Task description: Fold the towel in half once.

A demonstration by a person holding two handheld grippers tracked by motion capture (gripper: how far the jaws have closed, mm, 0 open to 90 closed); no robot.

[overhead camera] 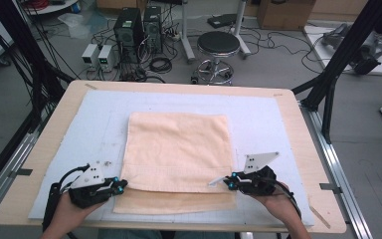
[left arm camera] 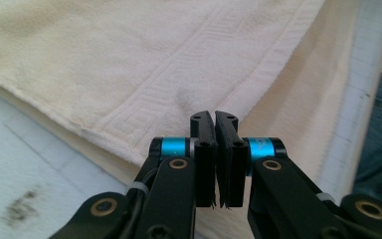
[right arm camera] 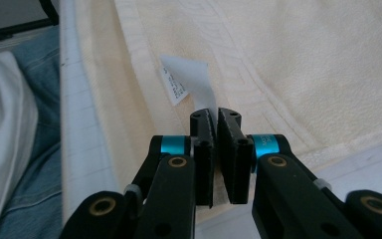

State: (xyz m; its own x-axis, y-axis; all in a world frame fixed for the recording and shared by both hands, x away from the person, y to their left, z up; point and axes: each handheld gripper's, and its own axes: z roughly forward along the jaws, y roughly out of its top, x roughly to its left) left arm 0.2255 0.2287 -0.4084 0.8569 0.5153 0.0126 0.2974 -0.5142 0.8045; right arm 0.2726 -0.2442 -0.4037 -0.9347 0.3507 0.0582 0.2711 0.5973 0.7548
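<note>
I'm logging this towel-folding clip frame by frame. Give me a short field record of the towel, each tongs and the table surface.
towel: cream towel lying flat on the mat, near part folded so a lower layer shows along the near edge
left tongs: left tongs at the towel's near left corner, jaws shut on the upper layer's edge
right tongs: right tongs at the near right corner, jaws shut on the towel edge beside the white label
surface: pale mat on a wooden table
</note>
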